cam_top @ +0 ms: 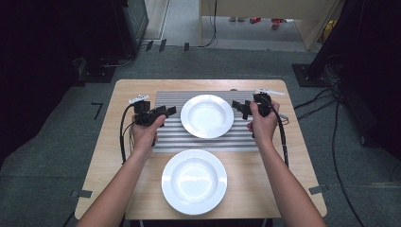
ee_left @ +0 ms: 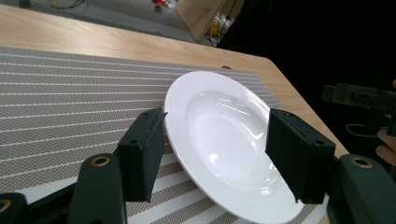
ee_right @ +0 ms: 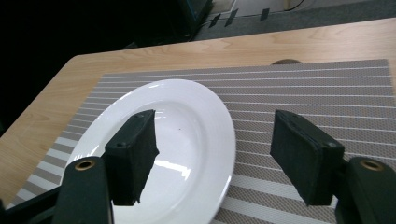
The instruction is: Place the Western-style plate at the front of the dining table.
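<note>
A white plate [cam_top: 207, 116] lies on the striped grey placemat [cam_top: 170, 137] at the middle of the table. My left gripper [cam_top: 169, 111] hangs just off the plate's left rim, a little above the mat. My right gripper [cam_top: 240, 108] hangs off its right rim. In the left gripper view the plate [ee_left: 224, 135] lies beyond the left gripper [ee_left: 215, 116], whose jaws stand apart with nothing pressed between them. In the right gripper view the plate [ee_right: 187, 140] sits below the right gripper [ee_right: 215, 114], whose pads are also apart and touch nothing.
A second white plate [cam_top: 194, 181] sits on the bare wooden table [cam_top: 265, 189] near the front edge, between the person's forearms. Cables trail from both grippers. Dark equipment and cables stand on the floor around the table.
</note>
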A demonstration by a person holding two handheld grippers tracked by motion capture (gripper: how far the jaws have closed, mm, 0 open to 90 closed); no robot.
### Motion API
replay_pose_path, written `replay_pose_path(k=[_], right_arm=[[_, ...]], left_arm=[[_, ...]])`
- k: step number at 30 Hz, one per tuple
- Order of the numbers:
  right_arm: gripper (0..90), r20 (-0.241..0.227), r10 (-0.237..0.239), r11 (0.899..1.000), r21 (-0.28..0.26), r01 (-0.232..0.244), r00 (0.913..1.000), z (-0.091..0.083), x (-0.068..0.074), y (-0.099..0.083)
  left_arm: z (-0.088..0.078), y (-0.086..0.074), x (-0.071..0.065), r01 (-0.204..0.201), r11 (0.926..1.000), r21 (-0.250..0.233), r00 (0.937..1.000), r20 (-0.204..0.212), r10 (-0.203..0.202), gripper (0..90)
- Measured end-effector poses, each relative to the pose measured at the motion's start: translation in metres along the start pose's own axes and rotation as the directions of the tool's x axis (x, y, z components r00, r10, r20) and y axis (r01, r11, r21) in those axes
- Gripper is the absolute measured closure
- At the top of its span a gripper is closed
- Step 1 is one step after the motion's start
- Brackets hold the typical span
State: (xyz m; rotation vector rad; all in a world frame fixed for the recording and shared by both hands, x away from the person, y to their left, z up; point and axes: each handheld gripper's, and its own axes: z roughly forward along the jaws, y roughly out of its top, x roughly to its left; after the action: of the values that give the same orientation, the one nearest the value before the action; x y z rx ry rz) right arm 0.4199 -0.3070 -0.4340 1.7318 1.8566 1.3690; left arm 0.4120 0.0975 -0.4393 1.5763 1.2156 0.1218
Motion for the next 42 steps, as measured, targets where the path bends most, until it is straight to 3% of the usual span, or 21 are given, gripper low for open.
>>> replay_pose_path(k=[9, 14, 17, 22, 42], right_arm=[[26.0, 0.045, -0.03, 0.999, -0.009, 0.031, 0.9985, -0.019, -0.007, -0.01], [23.5, 0.051, -0.048, 0.999, -0.012, 0.048, 0.9976, -0.032, -0.01, -0.021], [23.1, 0.053, -0.048, 0.999, -0.014, 0.048, 0.9974, -0.036, -0.011, -0.025], [23.2, 0.055, -0.042, 0.999, -0.016, 0.043, 0.9976, -0.047, -0.016, -0.033], [22.8, 0.09, -0.011, 0.999, -0.036, 0.014, 0.9959, -0.103, -0.047, -0.067]], left_arm=[[-0.026, -0.002, -0.005, -0.074, 0.9971, -0.016, 0.9966, -0.037, 0.074, 30.0], [-0.038, -0.008, -0.011, -0.135, 0.9906, -0.024, 0.986, -0.102, 0.132, 24.7], [-0.044, -0.012, -0.011, -0.128, 0.9914, -0.027, 0.9892, -0.075, 0.126, 25.9], [-0.053, -0.021, -0.011, -0.151, 0.9884, -0.012, 0.9848, -0.088, 0.15, 25.7], [-0.09, -0.052, -0.007, -0.156, 0.9877, -0.013, 0.9806, -0.122, 0.153, 26.5]])
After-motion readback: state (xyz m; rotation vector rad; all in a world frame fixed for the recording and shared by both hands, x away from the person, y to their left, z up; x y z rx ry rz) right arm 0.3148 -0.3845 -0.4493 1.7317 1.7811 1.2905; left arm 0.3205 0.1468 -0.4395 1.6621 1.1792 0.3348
